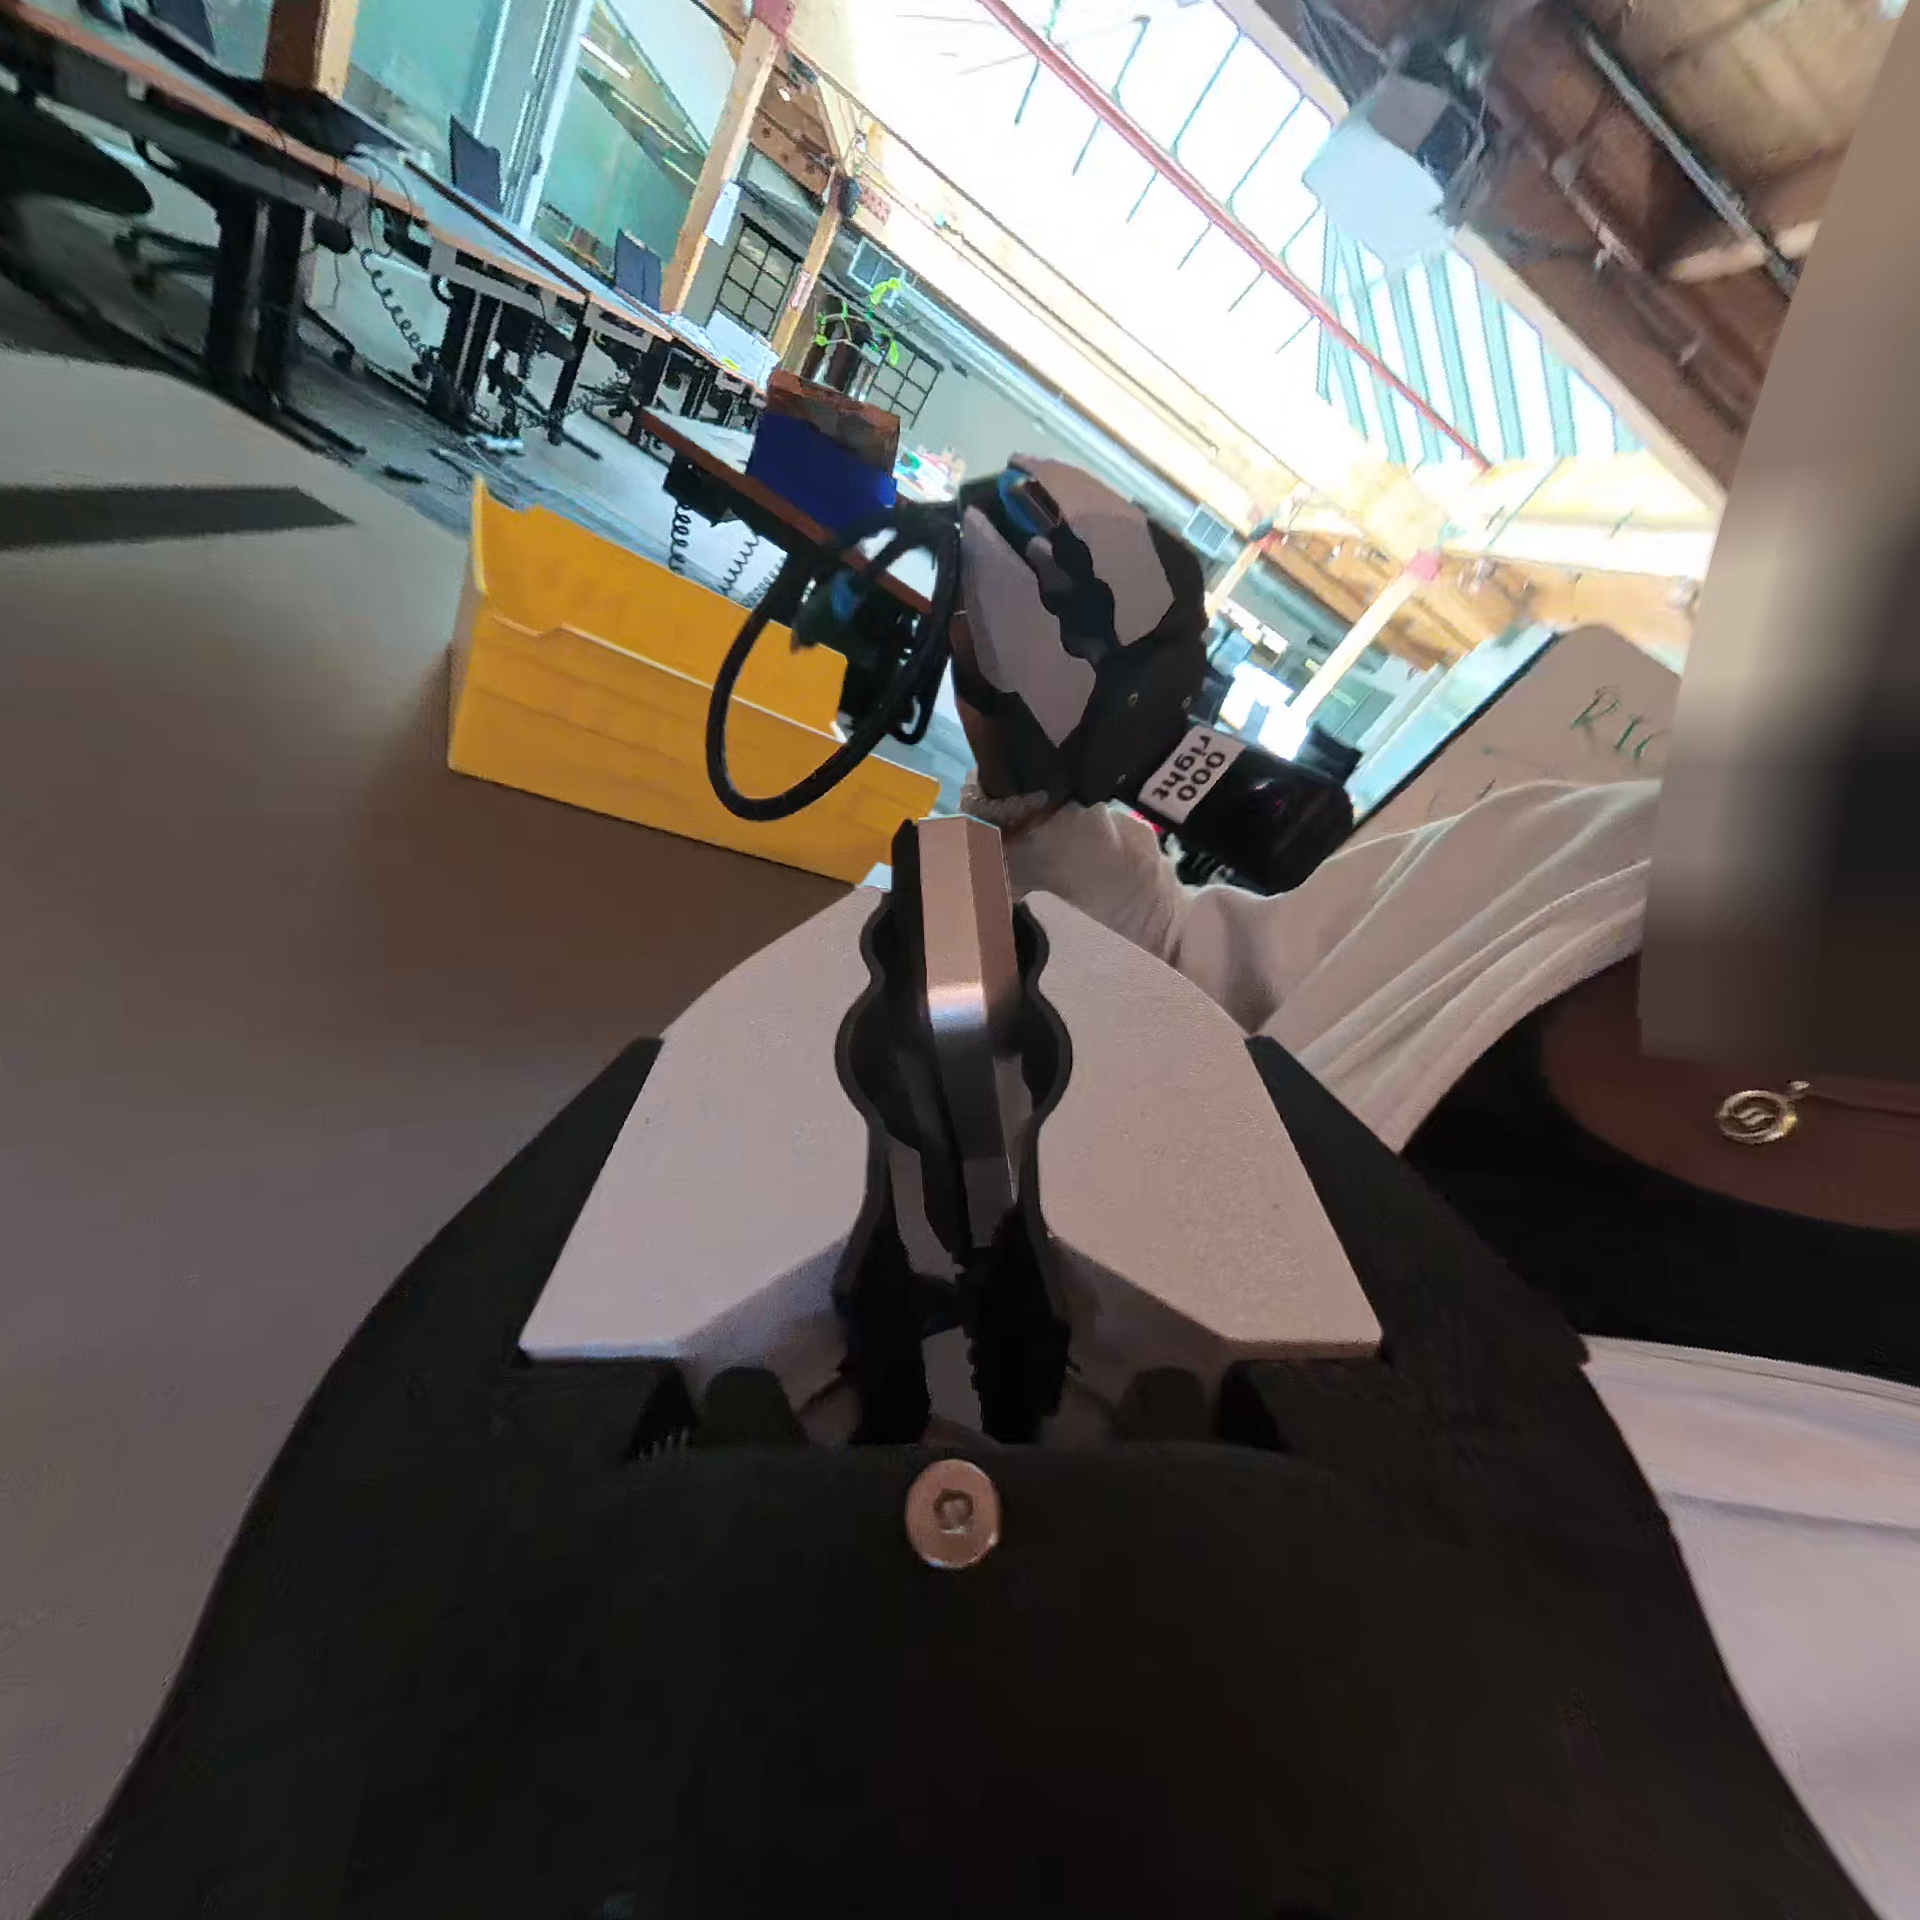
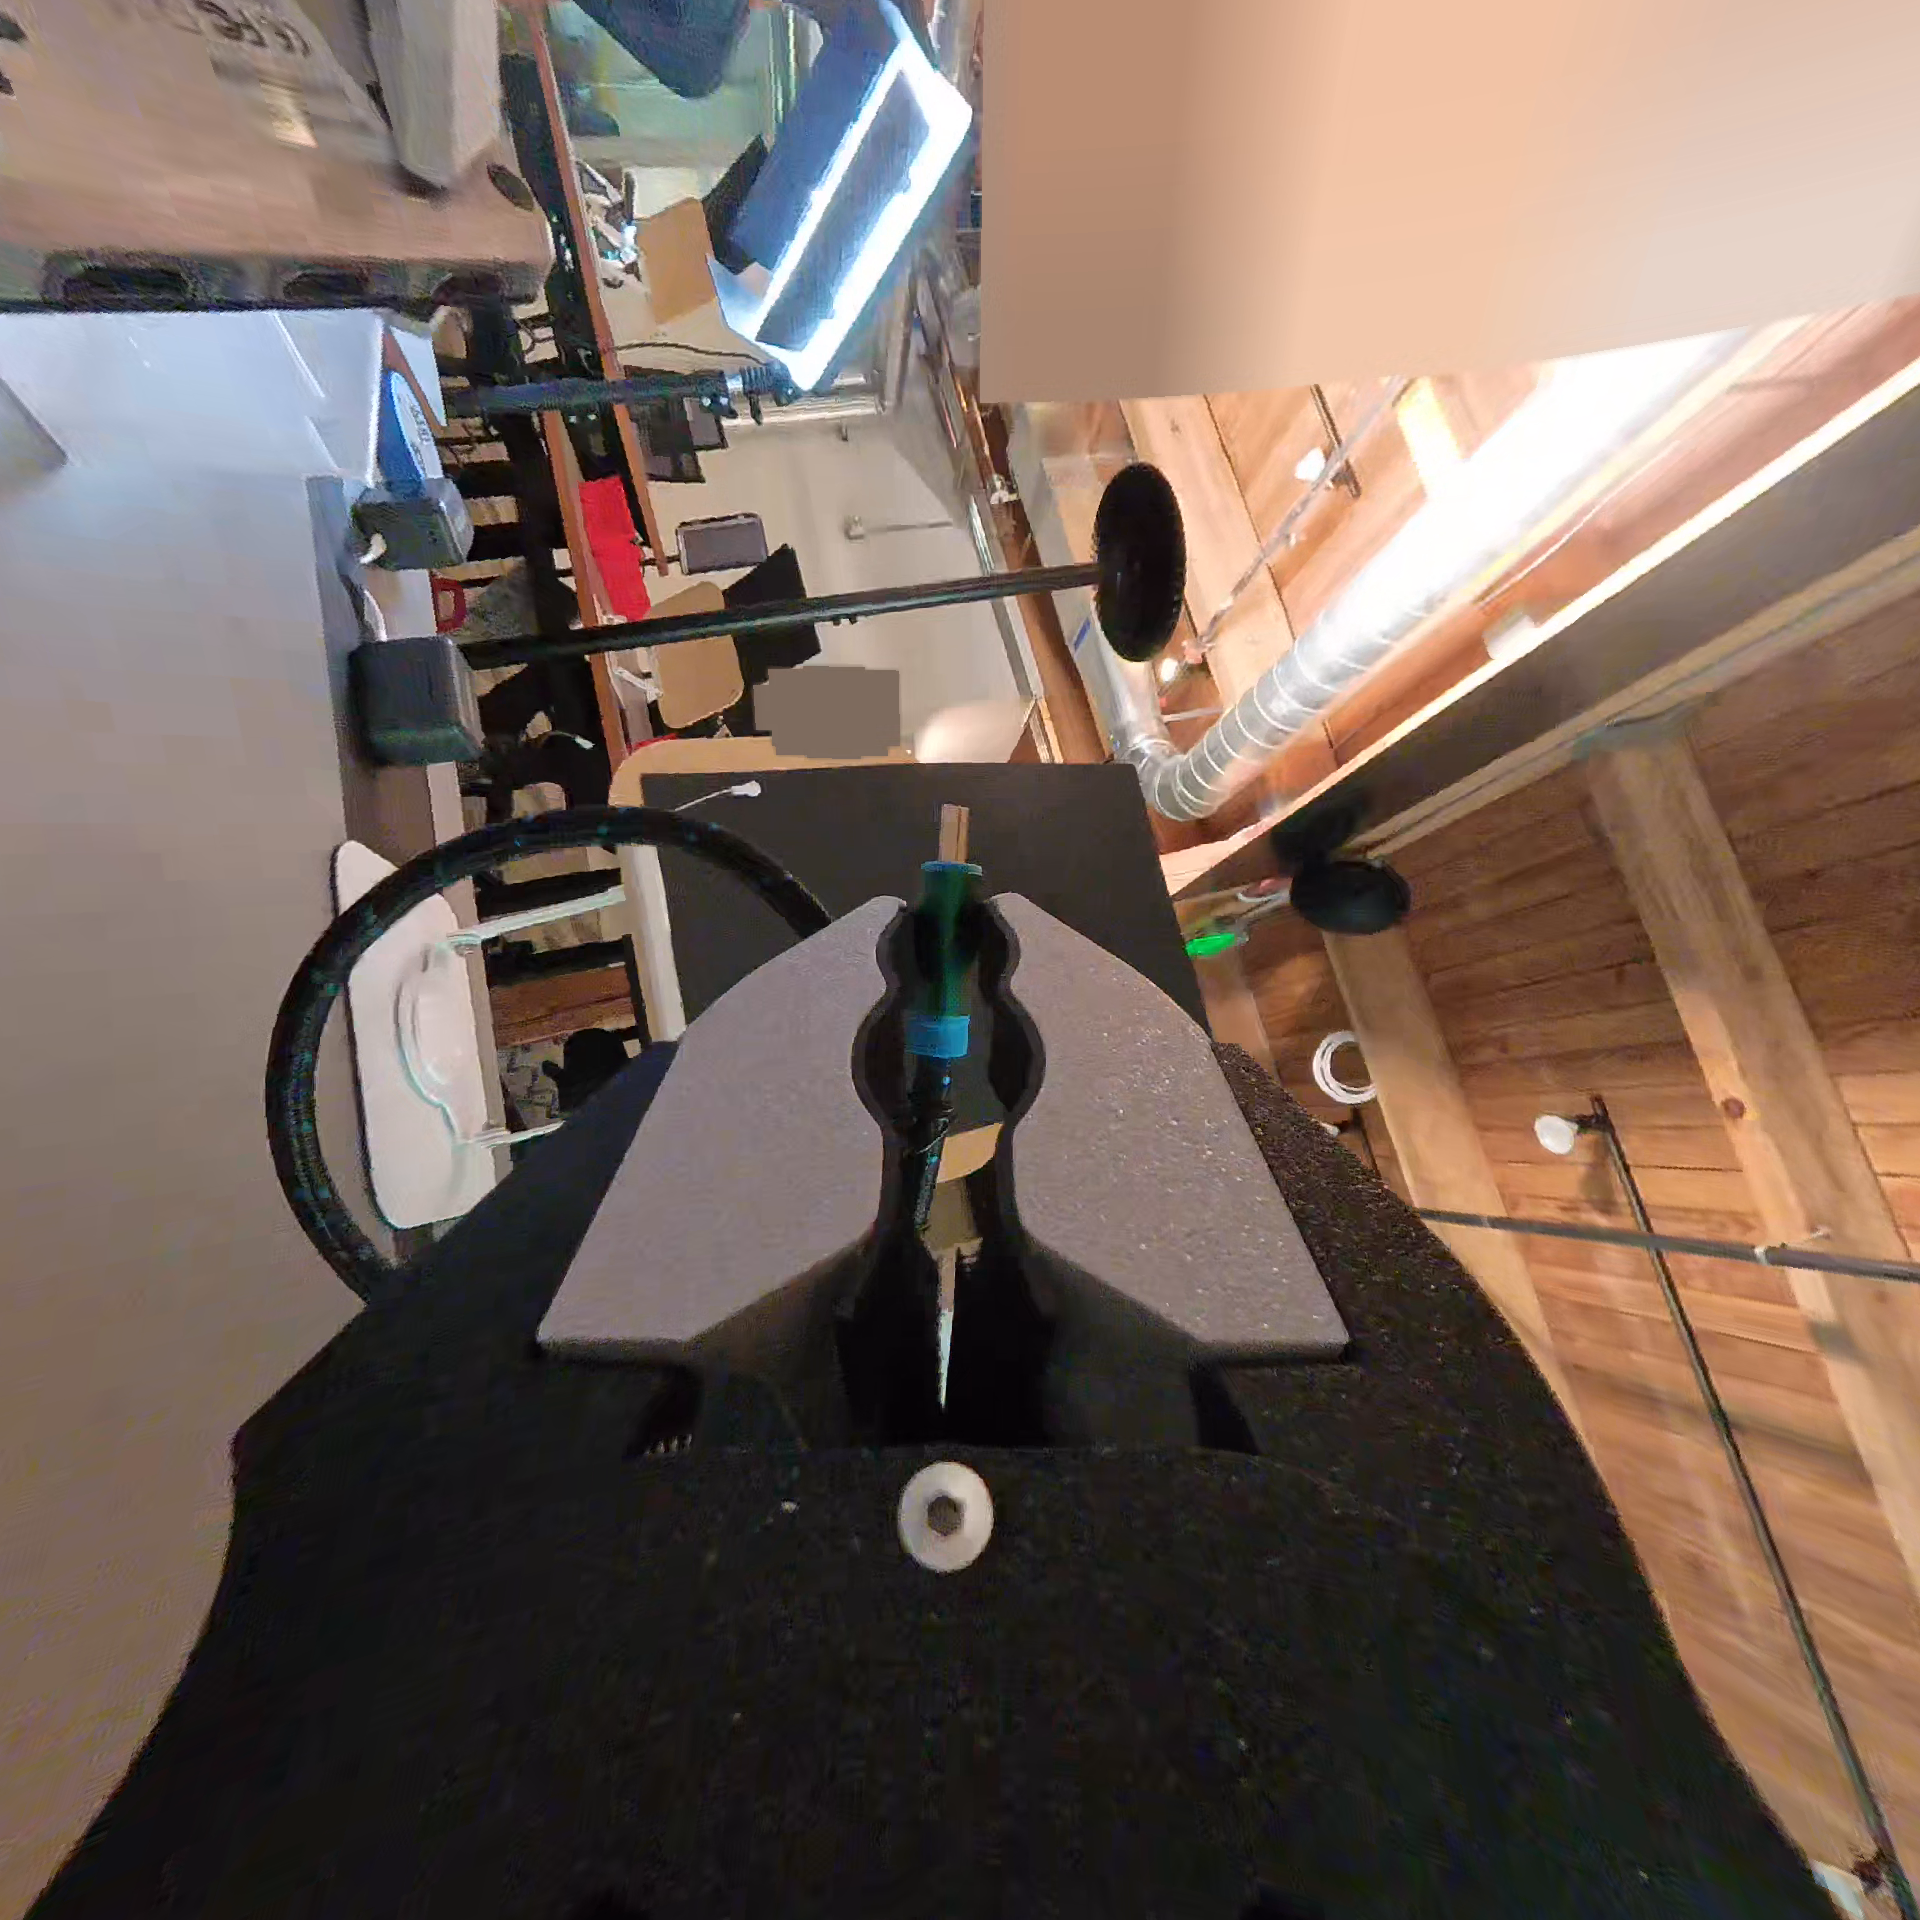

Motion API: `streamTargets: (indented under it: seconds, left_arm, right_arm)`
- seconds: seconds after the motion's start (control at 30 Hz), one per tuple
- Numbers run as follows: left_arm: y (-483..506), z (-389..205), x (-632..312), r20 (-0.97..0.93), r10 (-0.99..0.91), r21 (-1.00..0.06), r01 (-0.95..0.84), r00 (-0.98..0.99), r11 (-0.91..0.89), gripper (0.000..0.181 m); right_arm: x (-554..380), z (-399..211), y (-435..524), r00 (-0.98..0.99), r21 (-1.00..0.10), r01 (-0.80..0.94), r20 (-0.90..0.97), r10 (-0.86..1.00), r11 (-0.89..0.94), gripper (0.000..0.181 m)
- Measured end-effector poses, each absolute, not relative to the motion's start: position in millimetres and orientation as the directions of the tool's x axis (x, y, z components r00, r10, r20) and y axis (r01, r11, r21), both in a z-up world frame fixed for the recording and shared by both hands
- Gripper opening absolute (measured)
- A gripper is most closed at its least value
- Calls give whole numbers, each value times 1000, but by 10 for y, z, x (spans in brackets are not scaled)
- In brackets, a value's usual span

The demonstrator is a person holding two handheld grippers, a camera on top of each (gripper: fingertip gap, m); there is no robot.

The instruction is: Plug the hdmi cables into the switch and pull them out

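Observation:
My left gripper (image 1: pixel 956 906) is shut on the switch (image 1: pixel 964 997), a flat silver metal slab seen edge-on that sticks out past the fingertips. My right gripper (image 2: pixel 948 914) is shut on an HDMI plug (image 2: pixel 943 956) with a green-blue body; its metal tip points forward, free in the air. The black cable (image 2: pixel 301 997) loops out to the left. In the left wrist view the right gripper (image 1: pixel 1023 499) is held up beyond the switch and apart from it, with the plug (image 1: pixel 1031 511) at its tip and the cable (image 1: pixel 727 727) hanging in a loop.
A yellow bin (image 1: pixel 623 665) stands on the grey-brown table (image 1: pixel 208 935) behind the cable loop. A person's white sleeve (image 1: pixel 1403 935) reaches in from the right. Desks and chairs fill the room behind. A black panel (image 2: pixel 1039 831) lies ahead of the right gripper.

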State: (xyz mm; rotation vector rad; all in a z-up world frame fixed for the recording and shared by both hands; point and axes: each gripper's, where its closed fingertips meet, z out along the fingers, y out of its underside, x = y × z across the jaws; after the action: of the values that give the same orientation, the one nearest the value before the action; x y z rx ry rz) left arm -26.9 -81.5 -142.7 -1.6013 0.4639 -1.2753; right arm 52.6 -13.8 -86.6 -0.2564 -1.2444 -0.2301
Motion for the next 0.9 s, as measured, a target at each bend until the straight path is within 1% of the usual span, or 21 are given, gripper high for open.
streamTargets:
  seconds: [0.03,0.17,0.23,0.3,0.4,0.47,0.5,0.57,0.63,0.67,0.7,0.73,0.77,0.83,0.9]
  left_arm:
    - [-780,-1390,-262,464,-791,-884,254,399,-391,20]
    - [-628,-1397,-389,339,-766,-940,225,546,-255,20]
    - [-588,-1411,-480,312,-735,-947,254,602,-195,20]
    - [-588,-1397,-558,324,-709,-937,317,626,-148,20]
    - [-633,-1400,-623,353,-691,-915,386,630,-116,20]
    - [-650,-1423,-644,361,-679,-909,403,639,-104,19]
    - [-656,-1438,-648,367,-674,-907,409,641,-105,20]
    - [-668,-1449,-655,377,-672,-901,421,638,-106,19]
    - [-681,-1450,-664,379,-669,-899,426,640,-102,19]
    - [-686,-1455,-669,376,-664,-901,422,646,-99,19]
    - [-692,-1461,-671,371,-660,-904,416,653,-97,19]
    - [-699,-1466,-669,366,-656,-907,409,660,-95,19]
    - [-706,-1473,-665,361,-654,-910,403,665,-93,19]
    - [-715,-1485,-655,356,-650,-914,396,671,-92,20]
    - [-724,-1486,-654,355,-650,-913,398,672,-88,20]
  right_arm:
    - [568,-769,-80,324,-80,318,946,-28,945,13]
    - [1086,-174,406,489,-264,412,871,33,872,11]
    - [1450,118,653,559,-318,503,829,-23,804,11]
    - [1811,270,933,601,-419,600,798,-38,681,12]
    - [2235,80,1364,644,-608,671,762,73,425,11]
    - [2429,-242,1608,669,-686,685,725,163,245,12]
    - [2522,-449,1723,676,-704,696,708,205,138,12]
    - [2682,-905,1920,687,-701,710,667,288,-70,12]
    - [2781,-1287,2064,707,-684,699,618,343,-209,13]
    - [2821,-1457,2113,726,-676,682,582,367,-279,20]
    - [2849,-1575,2143,744,-668,665,551,378,-335,39]
    - [2869,-1637,2164,760,-671,647,528,379,-362,53]
    - [2846,-1651,2167,768,-684,635,510,388,-358,58]
    - [2740,-1617,2125,764,-722,622,478,433,-301,58]
    - [2637,-1631,1974,732,-735,627,442,518,-258,54]
